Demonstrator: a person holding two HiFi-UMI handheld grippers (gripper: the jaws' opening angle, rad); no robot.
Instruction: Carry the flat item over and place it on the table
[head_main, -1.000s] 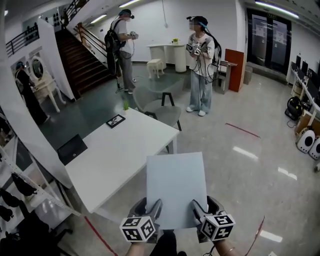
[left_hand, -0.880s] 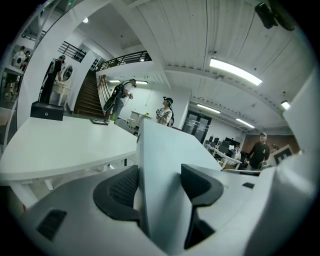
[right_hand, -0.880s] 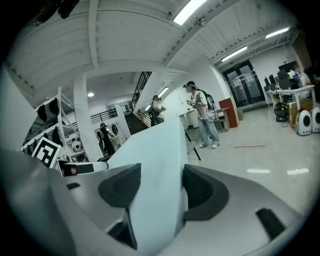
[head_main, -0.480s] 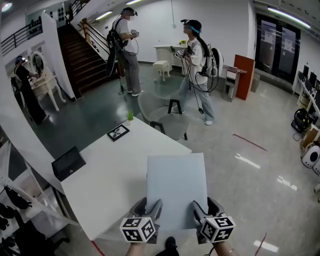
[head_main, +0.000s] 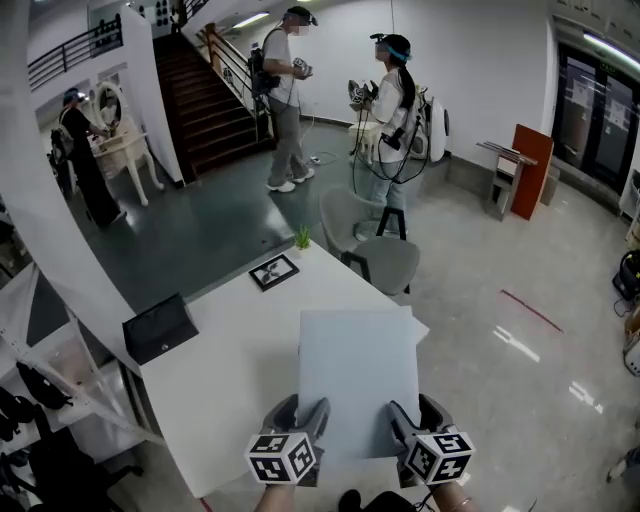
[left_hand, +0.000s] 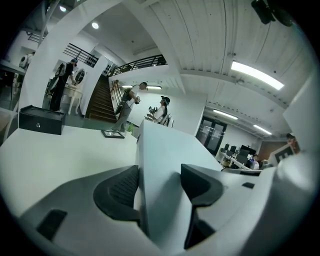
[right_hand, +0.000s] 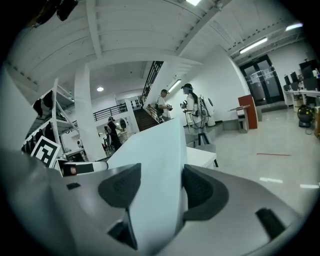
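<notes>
- The left gripper's (head_main: 300, 418) fingers (left_hand: 119, 192) are pinching the panel's (head_main: 358, 365) near edge.
- The right gripper's (head_main: 416, 420) fingers (right_hand: 206, 192) are clamping the same edge, nearer its right corner.
- The panel is hanging roughly level over the table's (head_main: 225, 375) near right corner, apparently not touching it.
- It is looking thin, stiff and light, and its smooth face may be prone to slipping, so two spread grips on one edge are suiting it.
- A box (head_main: 160, 328) and a frame (head_main: 273, 272) are sitting well apart from it.
</notes>
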